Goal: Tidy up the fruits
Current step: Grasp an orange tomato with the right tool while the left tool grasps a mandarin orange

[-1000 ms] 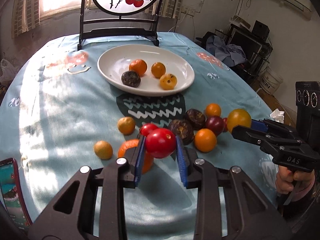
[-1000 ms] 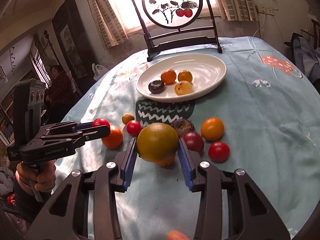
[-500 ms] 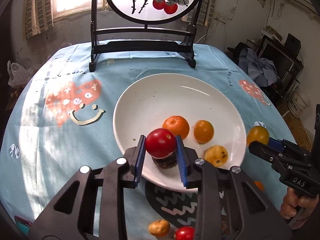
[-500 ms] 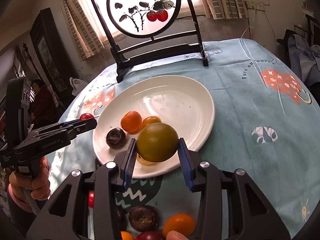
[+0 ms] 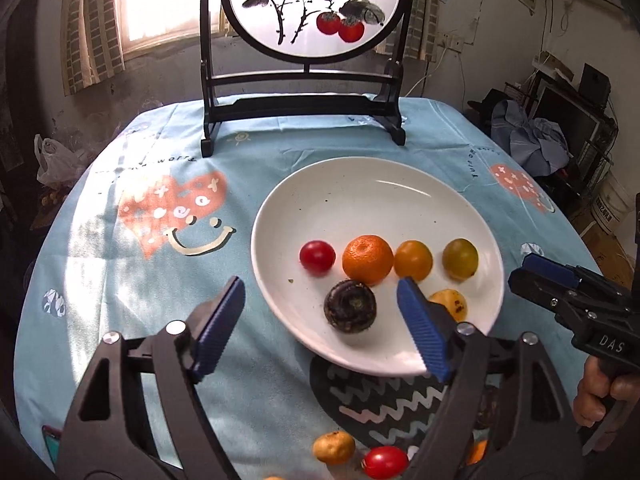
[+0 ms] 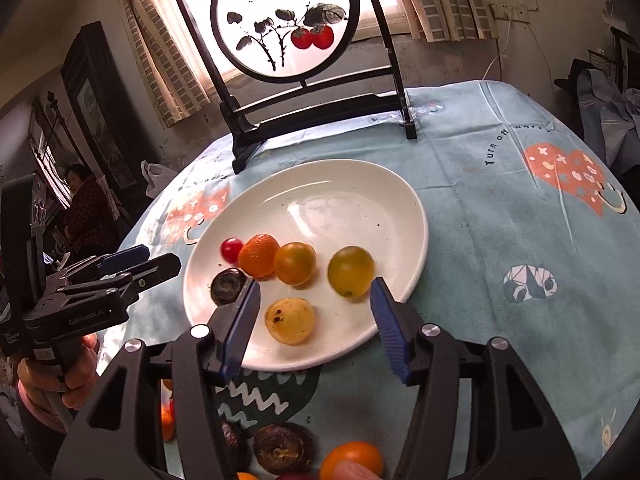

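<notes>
Fruit that still needs moving lies on the near side of both tools, on the blue cloth (image 5: 120,280) between the person and the white plate (image 5: 360,184), so the coming move is, I think, a pull back toward the body and not a push forward. Going from the left: the left gripper (image 5: 320,320) has just been opening, its jaws now stand wide with nothing between them, and the red tomato (image 5: 317,257) it let go sits on the left part of the plate, beside the big orange (image 5: 367,259). A dark wrinkled fruit (image 5: 350,306) lies on the plate just in front of these jaws. Below this gripper, near the table edge, I see a small yellow fruit (image 5: 333,446) and another red tomato (image 5: 385,461), so the left hand seems the nearer one for these 2. Further right, the right gripper (image 6: 314,322) has also just been opening; its jaws are apart and free, and the yellow-green tomato (image 6: 351,271) rests on the plate just ahead of its right jaw. A pale yellow fruit (image 6: 291,320) lies between the jaws but untouched. Near this gripper's base a dark fruit (image 6: 283,448) and an orange one (image 6: 352,460) wait on the cloth. The far half of the plate is open, so there is room for more.
</notes>
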